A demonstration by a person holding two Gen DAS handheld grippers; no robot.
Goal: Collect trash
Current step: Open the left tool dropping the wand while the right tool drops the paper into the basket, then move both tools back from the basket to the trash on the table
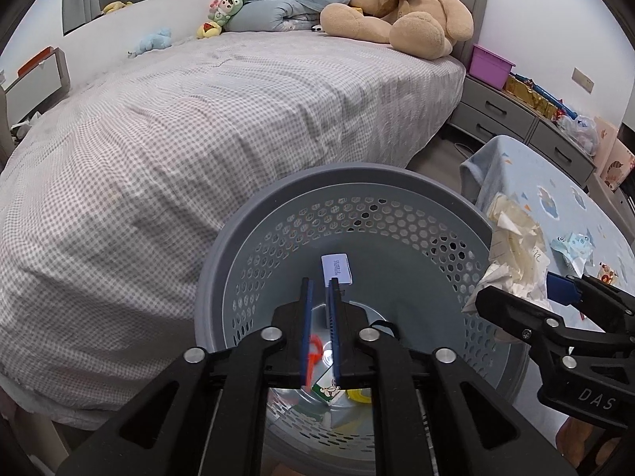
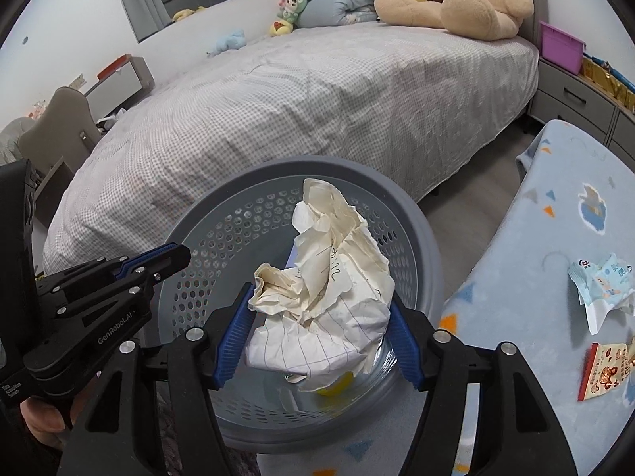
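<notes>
A grey perforated waste basket (image 1: 357,182) stands beside the bed; it also shows in the right wrist view (image 2: 222,186). My right gripper (image 2: 321,309) is shut on a big crumpled ball of lined paper (image 2: 329,277) and holds it over the basket's mouth; the ball shows at the right in the left wrist view (image 1: 516,246). My left gripper (image 1: 320,289) hangs over the basket with its jaws nearly together and nothing between them. Small wrappers (image 1: 329,390) lie on the basket's bottom. Two more wrappers, a pale blue one (image 2: 603,281) and a red-and-white one (image 2: 607,369), lie on the blue blanket.
The bed (image 1: 198,127) with a checked sheet fills the left and back, with a big teddy bear (image 1: 412,8) and small toys on it. A blanket-covered surface (image 2: 555,214) is at the right. Grey drawers (image 1: 500,119) stand behind it.
</notes>
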